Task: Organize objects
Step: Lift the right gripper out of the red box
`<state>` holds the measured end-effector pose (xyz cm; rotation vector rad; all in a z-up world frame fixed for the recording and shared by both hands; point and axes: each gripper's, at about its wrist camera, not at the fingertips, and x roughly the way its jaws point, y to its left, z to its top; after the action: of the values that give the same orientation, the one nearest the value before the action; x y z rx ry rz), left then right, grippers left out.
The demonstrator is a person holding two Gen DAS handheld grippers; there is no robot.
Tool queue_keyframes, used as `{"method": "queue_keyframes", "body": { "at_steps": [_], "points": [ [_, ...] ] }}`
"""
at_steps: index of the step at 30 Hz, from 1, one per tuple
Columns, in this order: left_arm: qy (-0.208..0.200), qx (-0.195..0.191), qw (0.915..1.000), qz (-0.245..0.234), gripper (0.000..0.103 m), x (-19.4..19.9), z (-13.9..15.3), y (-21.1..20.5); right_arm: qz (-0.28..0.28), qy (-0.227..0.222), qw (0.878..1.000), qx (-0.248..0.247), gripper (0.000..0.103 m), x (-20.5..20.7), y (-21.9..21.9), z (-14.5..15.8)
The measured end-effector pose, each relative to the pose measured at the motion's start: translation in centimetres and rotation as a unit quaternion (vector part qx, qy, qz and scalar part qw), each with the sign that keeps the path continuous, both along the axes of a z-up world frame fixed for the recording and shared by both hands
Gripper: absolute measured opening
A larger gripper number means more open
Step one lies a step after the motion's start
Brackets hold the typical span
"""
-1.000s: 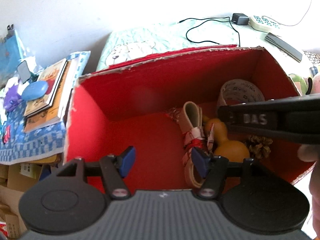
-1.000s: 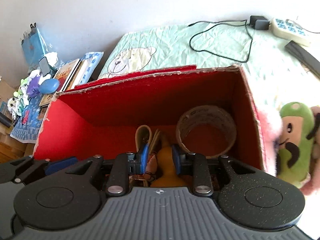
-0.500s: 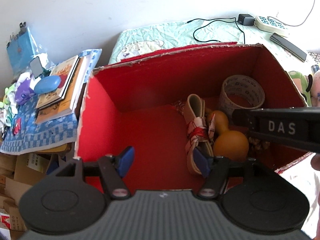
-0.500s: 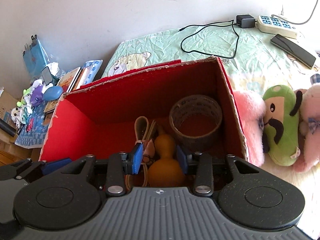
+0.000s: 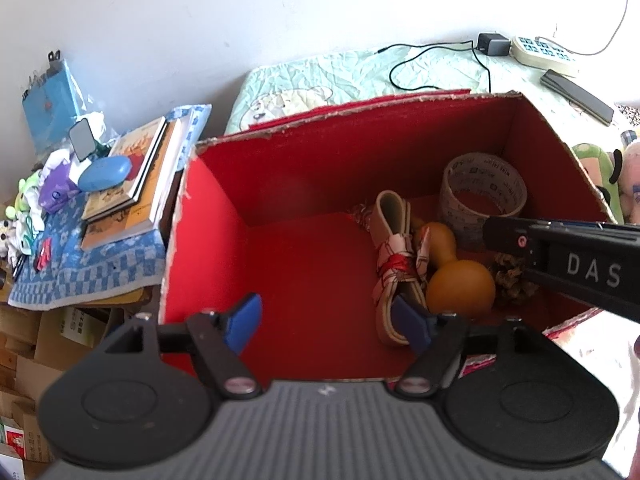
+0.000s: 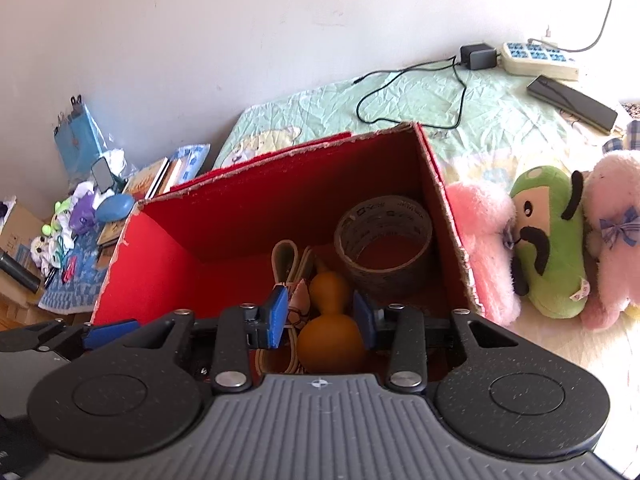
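A red open box stands on the bed; it also shows in the right wrist view. Inside lie an orange gourd, a folded beige strap tied with red cord, a tape roll and a dry pine cone. My left gripper is open and empty above the box's near left part. My right gripper is open above the gourd, apart from it, and enters the left wrist view from the right.
Plush toys, pink and green, lie right of the box. A power strip, a charger cable and a dark remote lie on the green bedsheet behind. Books and small toys pile on a blue cloth at left.
Both grippers have pulled up and back from the box. The right gripper has opened wider and the gourd stays lying in the box.
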<state>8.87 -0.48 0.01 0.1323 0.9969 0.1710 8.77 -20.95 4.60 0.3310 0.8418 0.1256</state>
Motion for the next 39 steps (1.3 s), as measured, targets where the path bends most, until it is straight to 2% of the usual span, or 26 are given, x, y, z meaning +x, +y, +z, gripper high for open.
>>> {"method": "queue_keyframes", "body": {
  "at_steps": [10, 12, 18, 32, 39],
  "points": [
    [-0.009, -0.002, 0.9999, 0.012, 0.087, -0.7, 0.7, -0.1, -0.016, -0.049, 0.998, -0.029, 0.040, -1.5, -0.2, 1.0],
    [-0.011, -0.003, 0.9998, 0.014, 0.092, -0.8, 0.9, -0.1, -0.016, -0.057, 0.998, -0.030, 0.040, -2.0, -0.3, 1.3],
    [-0.015, 0.001, 0.9995, 0.027, 0.095, -1.2, 1.2, -0.4, -0.005, -0.072, 0.997, -0.033, 0.040, -3.0, -0.4, 2.0],
    [-0.020, 0.007, 0.9977, 0.065, 0.095, -2.5, 2.4, -1.5, 0.037, -0.084, 0.995, -0.031, 0.040, -4.5, -1.3, 3.3],
    [-0.016, 0.013, 0.9963, 0.084, 0.095, -3.7, 2.8, -2.3, 0.077, -0.088, 0.993, -0.017, 0.040, -5.6, -1.7, 3.8]
  ]
}}
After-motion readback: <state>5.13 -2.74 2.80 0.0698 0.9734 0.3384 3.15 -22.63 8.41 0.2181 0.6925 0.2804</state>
